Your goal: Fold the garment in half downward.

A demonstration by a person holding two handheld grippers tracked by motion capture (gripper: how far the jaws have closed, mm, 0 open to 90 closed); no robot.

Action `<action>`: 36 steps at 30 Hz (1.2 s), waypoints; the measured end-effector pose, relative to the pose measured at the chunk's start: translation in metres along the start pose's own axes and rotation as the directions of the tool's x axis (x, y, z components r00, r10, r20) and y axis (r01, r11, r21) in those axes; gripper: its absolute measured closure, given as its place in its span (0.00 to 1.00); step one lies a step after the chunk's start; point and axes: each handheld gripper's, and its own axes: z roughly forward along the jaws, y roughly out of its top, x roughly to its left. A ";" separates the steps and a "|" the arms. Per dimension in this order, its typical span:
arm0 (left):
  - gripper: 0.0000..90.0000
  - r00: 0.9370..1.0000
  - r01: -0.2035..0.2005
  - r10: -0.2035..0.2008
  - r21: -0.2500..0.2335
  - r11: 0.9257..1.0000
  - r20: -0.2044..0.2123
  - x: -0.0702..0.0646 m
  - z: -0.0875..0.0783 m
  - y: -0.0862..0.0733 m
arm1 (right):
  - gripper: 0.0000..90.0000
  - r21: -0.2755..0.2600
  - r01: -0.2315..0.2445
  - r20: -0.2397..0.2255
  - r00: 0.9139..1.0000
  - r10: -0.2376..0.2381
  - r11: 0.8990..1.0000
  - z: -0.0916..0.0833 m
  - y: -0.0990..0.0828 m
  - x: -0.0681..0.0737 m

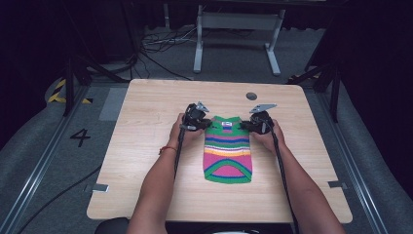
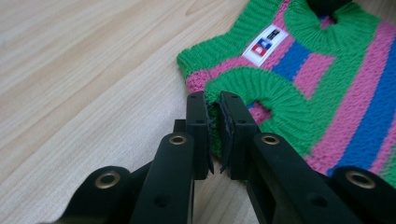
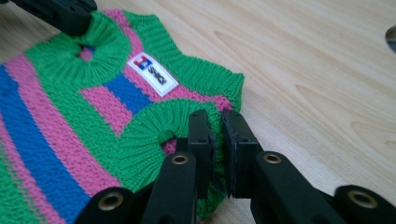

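High view: a pale wooden table [image 1: 146, 146] seen from above, with a small striped knitted sweater [image 1: 228, 153] lying flat near its middle, neck end away from the person and hem toward them. Its bands are green, pink, blue and a little yellow. Two forearms come in from the bottom edge.

At the left, the left gripper [image 1: 203, 124] sits at the sweater's left armhole. In the left gripper view, its two black jaws are drawn close and pinch the green ribbed cuff [image 2: 243, 91] of that armhole, with a fold of knit caught between the pads. A white label [image 2: 266, 44] with red and blue marks lies just beyond, below the collar.

At the right, the right gripper [image 1: 249, 126] sits at the opposite armhole. In the right gripper view, its jaws are likewise nearly together and nip the green cuff edge [image 3: 163, 123] on that side, with bare wood to the right.

The step in hand looks like taking hold of both shoulders, so the garment can be lifted, straightened or folded. The next move probably calls for both hands to rise or travel together at an even pace, keeping the pinches firm, since each grip holds only a thin edge of stretchy knit that could slip free.
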 end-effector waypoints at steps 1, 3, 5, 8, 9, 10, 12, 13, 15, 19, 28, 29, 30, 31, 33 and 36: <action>0.93 1.000 0.000 0.000 0.000 1.000 0.000 0.000 0.000 0.000 | 0.92 0.000 0.000 0.000 1.000 0.000 1.000 0.000 0.000 0.000; 0.93 1.000 -0.017 0.017 -0.033 0.999 0.004 -0.004 -0.008 0.003 | 0.92 -0.038 -0.005 -0.019 1.000 0.005 0.999 -0.009 0.001 0.000; 0.93 0.999 -0.045 0.046 -0.058 0.997 0.004 -0.008 -0.016 0.005 | 0.92 -0.067 -0.002 -0.033 0.999 0.000 0.998 -0.017 0.003 0.001; 0.93 0.996 -0.091 0.092 -0.075 0.993 0.010 -0.016 -0.026 0.007 | 0.92 -0.097 0.029 -0.057 0.998 -0.034 0.995 -0.031 0.004 0.005; 0.93 0.996 -0.091 0.092 -0.075 0.993 0.010 -0.016 -0.026 0.007 | 0.92 -0.107 0.038 -0.065 0.997 -0.045 0.994 -0.036 0.004 0.008; 0.93 0.994 -0.110 0.111 -0.076 0.991 0.000 -0.019 -0.030 0.007 | 0.92 -0.107 0.038 -0.065 0.997 -0.045 0.994 -0.036 0.004 0.008; 0.93 0.993 -0.115 0.118 -0.100 0.988 0.024 -0.024 -0.038 0.005 | 0.92 -0.130 0.067 -0.079 0.994 -0.077 0.989 -0.046 0.003 0.014; 0.93 0.991 -0.128 0.131 -0.111 0.986 0.018 -0.027 -0.043 0.003 | 0.92 -0.146 0.069 -0.095 0.992 -0.083 0.987 -0.052 0.002 0.017; 0.93 0.988 -0.147 0.151 -0.117 0.982 0.025 -0.030 -0.049 0.001 | 0.91 -0.164 0.081 -0.120 0.988 -0.101 0.983 -0.060 0.000 0.021; 0.93 0.983 -0.176 0.182 -0.128 0.976 0.035 -0.036 -0.059 -0.003 | 0.91 -0.177 0.118 -0.148 0.978 -0.144 0.977 -0.072 -0.004 0.029; 0.93 0.964 -0.245 0.258 -0.148 0.958 0.071 -0.058 -0.082 -0.020 | 0.91 -0.185 0.177 -0.182 0.961 -0.210 0.967 -0.087 -0.016 0.042; 0.92 0.962 -0.252 0.265 -0.149 0.956 0.072 -0.060 -0.083 -0.021 | 0.91 -0.185 0.181 -0.185 0.959 -0.216 0.966 -0.089 -0.018 0.044; 0.92 0.959 -0.259 0.272 -0.148 0.954 0.075 -0.063 -0.085 -0.022 | 0.91 -0.186 0.183 -0.187 0.958 -0.218 0.965 -0.090 -0.019 0.045; 0.92 0.956 -0.270 0.282 -0.142 0.952 0.074 -0.066 -0.086 -0.023 | 0.91 -0.186 0.190 -0.194 0.955 -0.226 0.964 -0.092 -0.021 0.046; 0.93 0.949 -0.296 0.307 -0.131 0.946 0.073 -0.072 -0.089 -0.025 | 0.91 -0.183 0.210 -0.198 0.949 -0.246 0.960 -0.095 -0.024 0.051; 0.93 0.938 -0.330 0.340 -0.116 0.937 0.073 -0.080 -0.094 -0.029 | 0.91 -0.182 0.231 -0.218 0.938 -0.268 0.956 -0.102 -0.030 0.058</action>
